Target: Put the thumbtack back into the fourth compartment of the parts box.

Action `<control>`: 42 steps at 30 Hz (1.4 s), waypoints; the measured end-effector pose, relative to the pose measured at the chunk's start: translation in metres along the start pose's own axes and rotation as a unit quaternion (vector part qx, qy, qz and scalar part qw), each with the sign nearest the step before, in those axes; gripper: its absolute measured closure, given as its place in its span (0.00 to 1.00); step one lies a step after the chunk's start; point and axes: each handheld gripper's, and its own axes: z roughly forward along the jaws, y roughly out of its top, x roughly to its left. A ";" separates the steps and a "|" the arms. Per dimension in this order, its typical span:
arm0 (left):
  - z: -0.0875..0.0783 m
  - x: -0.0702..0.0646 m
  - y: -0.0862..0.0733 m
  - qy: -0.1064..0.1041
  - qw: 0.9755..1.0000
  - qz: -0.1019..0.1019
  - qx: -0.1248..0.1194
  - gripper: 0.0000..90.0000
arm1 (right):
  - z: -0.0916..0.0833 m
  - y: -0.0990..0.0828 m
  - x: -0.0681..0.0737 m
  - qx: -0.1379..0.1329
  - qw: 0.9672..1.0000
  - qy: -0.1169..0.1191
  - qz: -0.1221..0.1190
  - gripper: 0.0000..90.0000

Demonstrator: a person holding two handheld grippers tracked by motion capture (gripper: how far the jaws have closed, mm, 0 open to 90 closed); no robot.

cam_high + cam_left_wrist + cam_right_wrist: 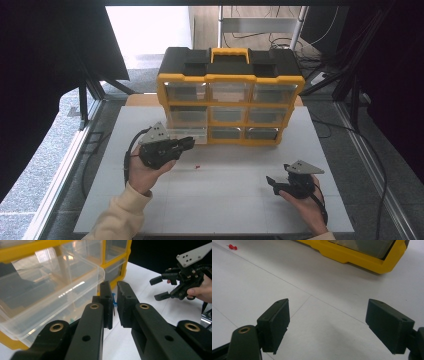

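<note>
My left gripper (189, 143) (114, 287) is shut on a small blue pushpin (114, 301), whose thin pin points down between the pads. It hovers just beside the front right corner of a clear plastic drawer (186, 133) (50, 292) pulled out of the bottom left slot of a yellow and black organiser (230, 79) (25, 251). My right gripper (274, 183) (329, 312) (160, 287) stands open low over the white table at the right, with nothing between its fingers. A red pushpin (198, 167) (232, 247) lies on the table between the two grippers.
The organiser's yellow base (362, 258) stands at the back of the white table (225, 205), its other clear drawers closed. Floor, cables and dark curtains surround the table edges.
</note>
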 end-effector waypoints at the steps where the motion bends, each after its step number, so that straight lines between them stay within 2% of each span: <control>1: -0.001 0.001 0.001 0.000 1.000 0.000 0.000 0.92 | -0.001 0.000 0.000 0.003 1.000 0.001 -0.001 0.22; 9: -0.002 0.011 0.008 -0.002 1.000 -0.017 -0.008 0.92 | 0.000 0.000 0.000 0.001 1.000 0.000 0.000 0.22; 18: -0.005 0.019 0.017 -0.005 0.999 -0.027 -0.015 0.92 | 0.000 0.000 0.000 0.002 1.000 0.000 0.000 0.22; 28: -0.004 0.024 0.028 0.000 0.999 -0.031 -0.023 0.92 | 0.000 0.000 0.000 0.002 1.000 0.000 0.001 0.22; 42: -0.001 0.036 0.041 0.020 0.999 -0.036 -0.028 0.92 | 0.000 0.000 -0.001 0.001 1.000 0.000 0.002 0.22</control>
